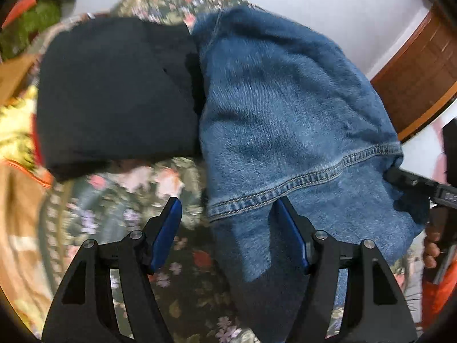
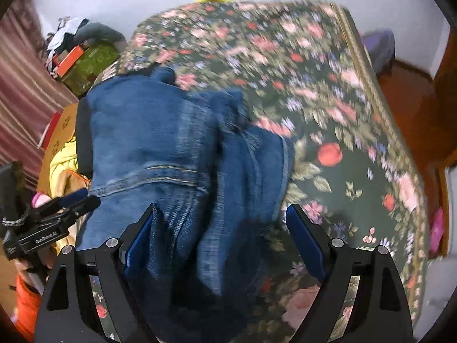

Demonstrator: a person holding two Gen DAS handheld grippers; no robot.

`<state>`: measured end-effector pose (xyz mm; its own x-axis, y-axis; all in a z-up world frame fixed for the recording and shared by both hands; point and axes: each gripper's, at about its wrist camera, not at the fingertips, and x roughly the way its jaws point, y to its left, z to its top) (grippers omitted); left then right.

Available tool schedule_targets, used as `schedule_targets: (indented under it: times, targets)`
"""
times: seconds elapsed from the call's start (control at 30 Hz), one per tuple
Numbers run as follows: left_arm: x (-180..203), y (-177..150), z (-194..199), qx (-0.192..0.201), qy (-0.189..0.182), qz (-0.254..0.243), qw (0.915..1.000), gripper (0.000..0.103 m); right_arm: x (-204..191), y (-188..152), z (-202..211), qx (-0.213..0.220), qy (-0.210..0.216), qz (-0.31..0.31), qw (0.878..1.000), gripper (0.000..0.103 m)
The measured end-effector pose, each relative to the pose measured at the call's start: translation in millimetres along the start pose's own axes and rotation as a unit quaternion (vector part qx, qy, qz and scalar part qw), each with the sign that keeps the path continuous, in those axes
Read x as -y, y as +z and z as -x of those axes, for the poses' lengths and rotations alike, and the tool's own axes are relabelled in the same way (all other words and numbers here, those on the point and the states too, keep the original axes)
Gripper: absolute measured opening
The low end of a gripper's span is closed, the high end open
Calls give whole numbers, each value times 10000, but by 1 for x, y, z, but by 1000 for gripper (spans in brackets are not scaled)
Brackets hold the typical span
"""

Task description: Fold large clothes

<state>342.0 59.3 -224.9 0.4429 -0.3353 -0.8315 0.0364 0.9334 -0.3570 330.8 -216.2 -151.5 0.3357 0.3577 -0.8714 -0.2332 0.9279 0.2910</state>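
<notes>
A blue denim garment (image 1: pixel 288 120) lies bunched on the floral bedspread (image 1: pixel 137 194); it also shows in the right wrist view (image 2: pixel 160 143). My left gripper (image 1: pixel 227 208) is open, its jaws wide apart over the denim's stitched hem and the bedspread. My right gripper (image 2: pixel 220 214) is open, straddling the near end of the denim, with cloth lying between its jaws. The right gripper's body appears at the right edge of the left wrist view (image 1: pixel 411 183), and the left gripper's body at the left of the right wrist view (image 2: pixel 48 223).
A folded black garment (image 1: pixel 114 91) lies on the bed left of the denim. The floral bedspread (image 2: pixel 328 114) extends right to the bed edge. Boxes and clutter (image 2: pixel 82 60) sit at the far left. Wooden furniture (image 1: pixel 420 71) stands at right.
</notes>
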Motion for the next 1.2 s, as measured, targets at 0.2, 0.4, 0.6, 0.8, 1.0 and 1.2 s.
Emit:
schedule_targets:
  times: [0.2, 0.4, 0.6, 0.8, 1.0, 1.2]
  targets:
    - [-19, 13, -28, -419, -1091, 626, 9912, 69, 28, 4, -18, -402, 870, -566, 9938, 92]
    - [-34, 22, -49, -637, -1648, 1138, 9777, 78, 14, 20, -31, -502, 824, -375, 9946, 90]
    - [-22, 33, -51, -671, -1524, 1098, 9799, 78, 13, 24, -33, -584, 960, -433, 9927, 72]
    - [5, 32, -18, -446, -1403, 830, 9856, 49, -7, 22, -8, -476, 910, -78, 9947, 37]
    - [28, 33, 36, -24, -1318, 400, 9905, 37, -31, 25, 27, -256, 934, 251, 9950, 29]
    - [27, 44, 114, 745, -1171, 131, 9902, 35, -71, 45, 52, 129, 1121, 567, 9920, 29]
